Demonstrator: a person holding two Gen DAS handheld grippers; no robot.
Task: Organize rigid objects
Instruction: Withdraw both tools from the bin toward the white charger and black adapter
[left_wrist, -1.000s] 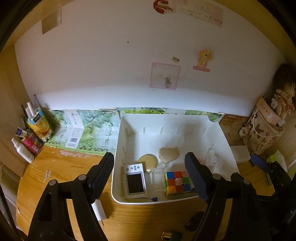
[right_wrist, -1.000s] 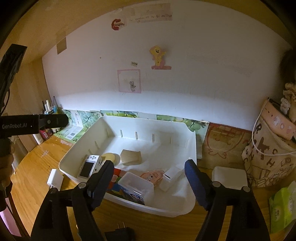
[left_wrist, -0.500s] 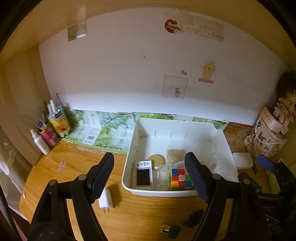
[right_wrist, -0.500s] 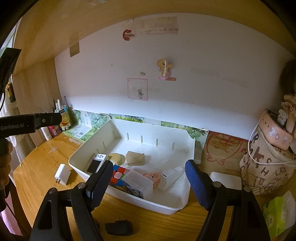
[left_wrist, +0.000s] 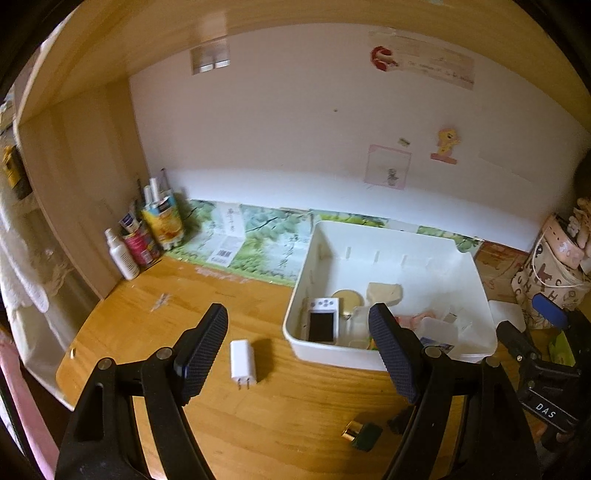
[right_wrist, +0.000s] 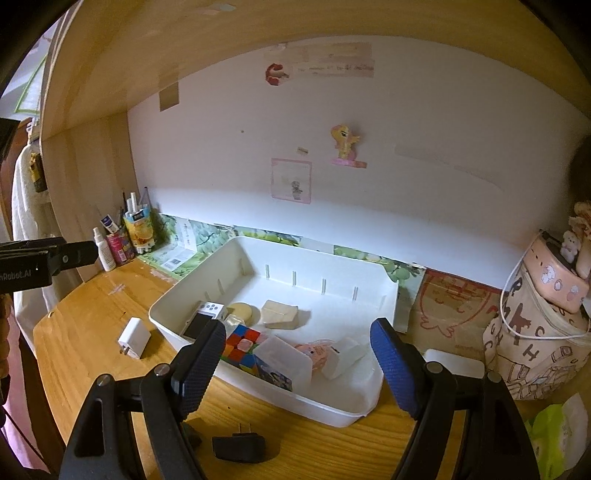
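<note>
A white bin (left_wrist: 476, 266) (right_wrist: 384, 295) stands on the wooden desk. It holds a small white camera (left_wrist: 323, 323) (right_wrist: 203, 321), a colour cube (right_wrist: 242, 345), a round tan disc (right_wrist: 242, 312), a beige block (right_wrist: 279, 314), a clear box (right_wrist: 284, 360) and a pink toy (right_wrist: 317, 350). A white charger (left_wrist: 242, 359) (right_wrist: 134, 338) lies on the desk left of the bin. A black plug (right_wrist: 238, 446) and a dark green bottle with a gold cap (left_wrist: 362, 435) lie in front. My left gripper (left_wrist: 299, 354) is open above the charger. My right gripper (right_wrist: 297, 365) is open over the bin's front.
Bottles and tubes (left_wrist: 147, 232) stand at the back left by a wooden side panel. A green printed sheet (left_wrist: 255, 240) lies behind the bin. A patterned bag (right_wrist: 535, 339) and a white case (right_wrist: 454, 363) sit at the right. A green packet (right_wrist: 557, 432) lies at the front right.
Both grippers have pulled back and up from the bin. The left view has swung left, so the white charger now lies between its fingers. Both stay open.
</note>
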